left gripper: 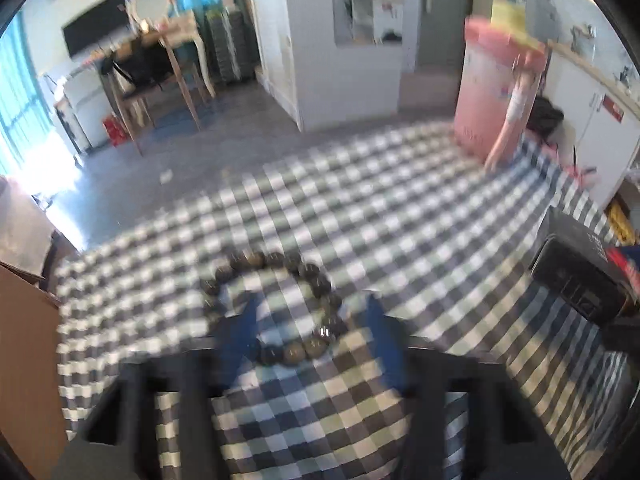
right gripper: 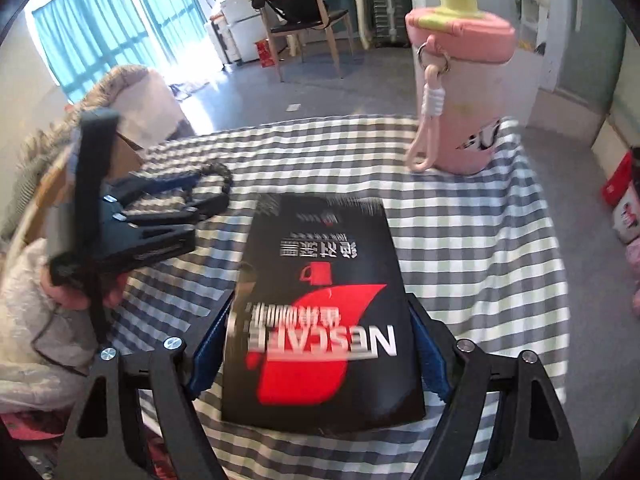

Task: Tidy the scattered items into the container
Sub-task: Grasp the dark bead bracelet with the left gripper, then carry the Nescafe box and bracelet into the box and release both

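Both views are smeared by motion blur, the left wrist view most of all, so the bead bracelet (left gripper: 276, 308) shows only as a soft dark ring. Its near-left arc is hidden behind the left blue pad, and the count of beads cannot be made out. The black coffee box (right gripper: 320, 312) is cut off by the frame edge in the left wrist view, where only a dark corner (left gripper: 580, 276) appears at the right. Its small print is unreadable; the large upside-down lettering reads NESCAFE. No container can be picked out with certainty; a brown cardboard edge (right gripper: 128, 152) peeks past the desk's left side.

The left tongs (left gripper: 310, 308) reach low over the checked cloth (left gripper: 380, 208), released wide, with the left pad lying inside the bracelet's ring and the right pad just outside it. In the right wrist view the same tongs (right gripper: 208, 188) stretch across from the left, held by a hand (right gripper: 76, 292) in a fluffy pale sleeve.

The right tongs (right gripper: 320, 344) straddle the near half of the coffee box, one blue pad against each long side, grasping it; the box lies flat on the desk.

One bracelet, one coffee box and one pink bottle (right gripper: 464, 92) are on the desk. The bottle stands upright at the far right, a pink strap loop hanging from its lid, well apart from the box.
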